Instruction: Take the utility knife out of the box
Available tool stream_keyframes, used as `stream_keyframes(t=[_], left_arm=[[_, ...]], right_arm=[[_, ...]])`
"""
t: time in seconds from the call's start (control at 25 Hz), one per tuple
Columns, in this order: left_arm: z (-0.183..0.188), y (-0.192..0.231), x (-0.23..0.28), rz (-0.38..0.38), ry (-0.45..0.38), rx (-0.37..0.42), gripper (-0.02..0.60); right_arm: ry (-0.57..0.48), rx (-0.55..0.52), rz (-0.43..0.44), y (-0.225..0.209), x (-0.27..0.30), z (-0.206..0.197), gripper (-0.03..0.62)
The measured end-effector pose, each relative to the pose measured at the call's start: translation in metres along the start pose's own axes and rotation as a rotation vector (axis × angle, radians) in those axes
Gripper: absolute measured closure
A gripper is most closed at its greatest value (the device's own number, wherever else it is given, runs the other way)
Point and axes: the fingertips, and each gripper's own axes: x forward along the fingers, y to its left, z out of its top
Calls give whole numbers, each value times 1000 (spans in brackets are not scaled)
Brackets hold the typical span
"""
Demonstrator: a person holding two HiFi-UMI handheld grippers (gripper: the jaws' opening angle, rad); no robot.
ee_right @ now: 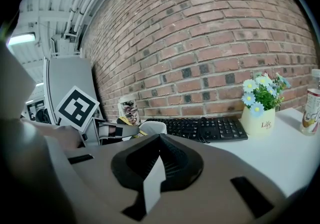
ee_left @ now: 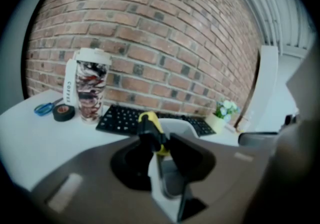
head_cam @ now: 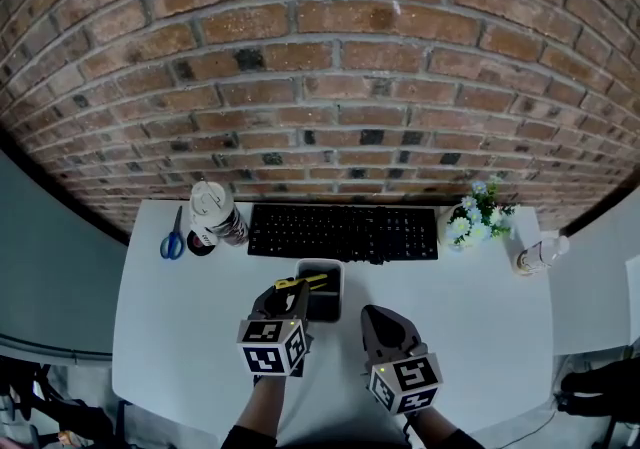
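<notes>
The yellow and black utility knife [head_cam: 301, 283] lies tilted across the near left rim of the small grey box [head_cam: 328, 305], just in front of the keyboard. My left gripper [head_cam: 290, 290] reaches into that corner. In the left gripper view its jaws stand on either side of the utility knife [ee_left: 150, 129] and press on the black part, with the box [ee_left: 176, 127] right behind. My right gripper [head_cam: 373, 314] rests to the right of the box, jaws shut with nothing between them. In the right gripper view the left gripper [ee_right: 118, 130] shows at the box [ee_right: 152, 127].
A black keyboard [head_cam: 343, 233] runs along the brick wall behind the box. A patterned coffee cup [head_cam: 214, 213], a black tape roll [head_cam: 199, 243] and blue scissors [head_cam: 172, 238] stand at the far left. A flower pot [head_cam: 477, 218] and a bottle [head_cam: 540, 255] stand at the right.
</notes>
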Motion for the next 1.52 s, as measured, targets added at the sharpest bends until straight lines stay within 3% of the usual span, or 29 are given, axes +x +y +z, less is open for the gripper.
stream_keyframes(t=[1.52], left_arm=[[29,-20,-39,-57,-105,40,508]], right_arm=[[-51,-40,-38,17,-30,13,586]])
